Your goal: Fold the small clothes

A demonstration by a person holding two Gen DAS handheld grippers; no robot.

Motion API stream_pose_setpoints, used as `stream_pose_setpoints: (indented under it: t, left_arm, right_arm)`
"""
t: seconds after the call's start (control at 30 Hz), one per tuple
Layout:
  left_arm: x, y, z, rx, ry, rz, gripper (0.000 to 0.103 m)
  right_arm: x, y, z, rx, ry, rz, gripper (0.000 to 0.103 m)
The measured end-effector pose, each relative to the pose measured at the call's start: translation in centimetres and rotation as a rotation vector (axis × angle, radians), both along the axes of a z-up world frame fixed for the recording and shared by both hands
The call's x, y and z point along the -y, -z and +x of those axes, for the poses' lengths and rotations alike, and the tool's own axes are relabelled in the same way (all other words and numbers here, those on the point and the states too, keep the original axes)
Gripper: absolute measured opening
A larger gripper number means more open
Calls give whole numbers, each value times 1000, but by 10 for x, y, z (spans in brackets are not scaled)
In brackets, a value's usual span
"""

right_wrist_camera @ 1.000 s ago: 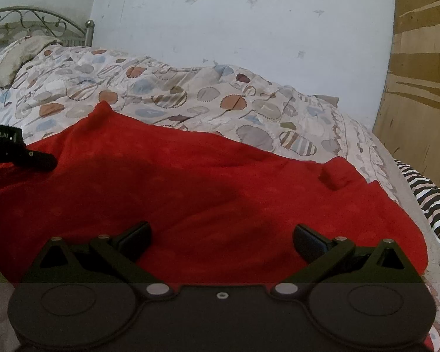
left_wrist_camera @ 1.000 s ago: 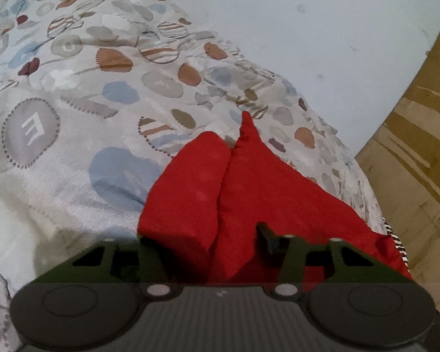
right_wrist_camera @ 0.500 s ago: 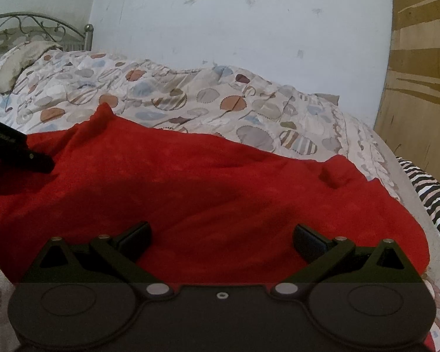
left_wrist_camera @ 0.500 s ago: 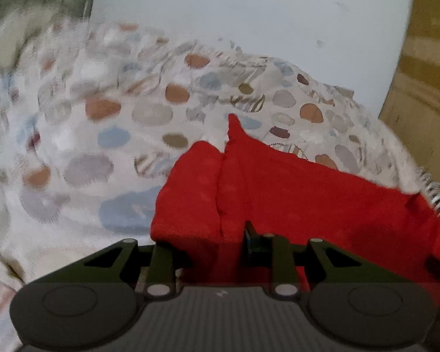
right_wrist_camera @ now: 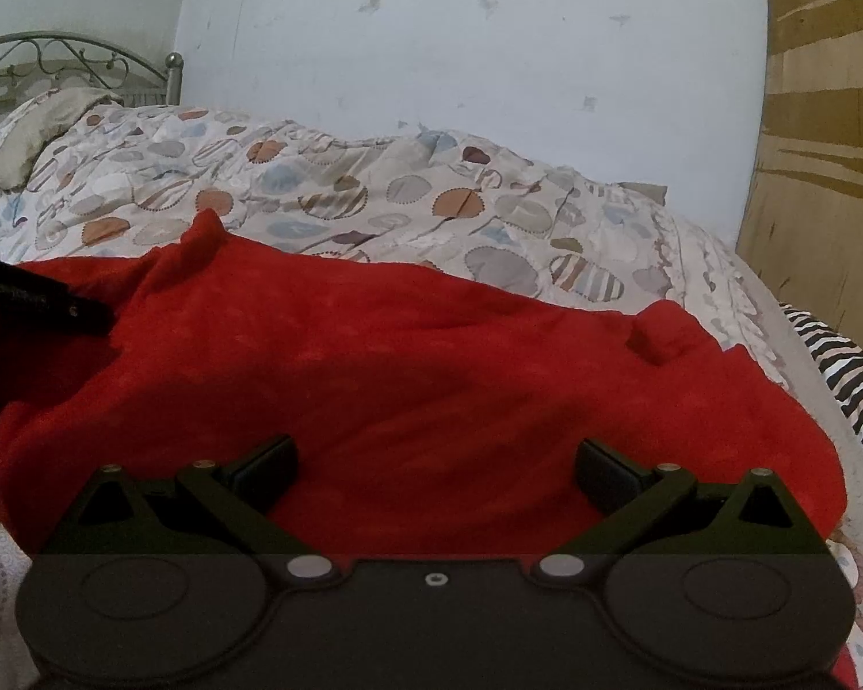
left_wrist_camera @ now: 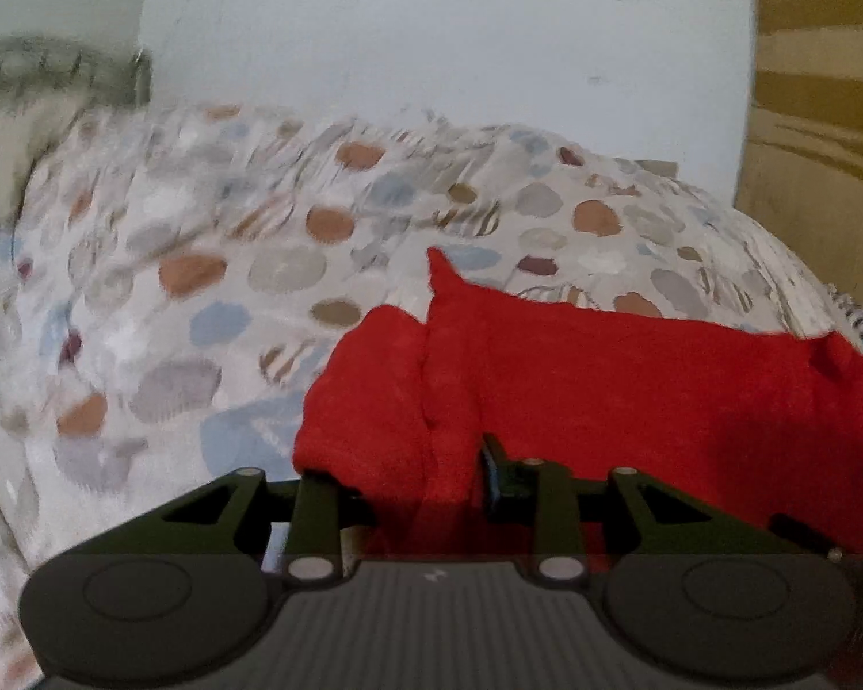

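Since 1 s ago, the left gripper has been rolled level & lifted a bit, and its jaws have been closing; a bunched fold at the left end of the red cloth is now pinched between them. Right gripper is held spread wide over the cloth's near edge, nothing gripped. Cloth is spread across the patterned duvet on the bed, w/ a striped fabric seen at the right.
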State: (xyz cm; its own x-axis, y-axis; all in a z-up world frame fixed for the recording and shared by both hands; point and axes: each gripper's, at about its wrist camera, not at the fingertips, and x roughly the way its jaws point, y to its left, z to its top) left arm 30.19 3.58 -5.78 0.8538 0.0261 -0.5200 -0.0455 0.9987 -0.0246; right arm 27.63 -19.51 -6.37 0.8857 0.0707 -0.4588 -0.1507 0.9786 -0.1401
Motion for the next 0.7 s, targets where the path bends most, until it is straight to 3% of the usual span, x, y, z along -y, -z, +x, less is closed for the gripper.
stream_pose_setpoints:
  t: [0.1,0.2,0.5,0.7]
  left_arm:
    - [18,-3,-4,26,32,129,27]
    - [27,-8,-7,40,49,174,24]
    - [20,-54,-6,106,183,-26,20]
    - [74,-100,7,105,344,-73,19]
  right_arm:
    - [0,0,0,0,-1,0,103]
    - [0,0,0,0,-1,1,103]
    - [13,-15,-8,27,35,63,103]
    - [46,-43,-48,108,124,-26,103]
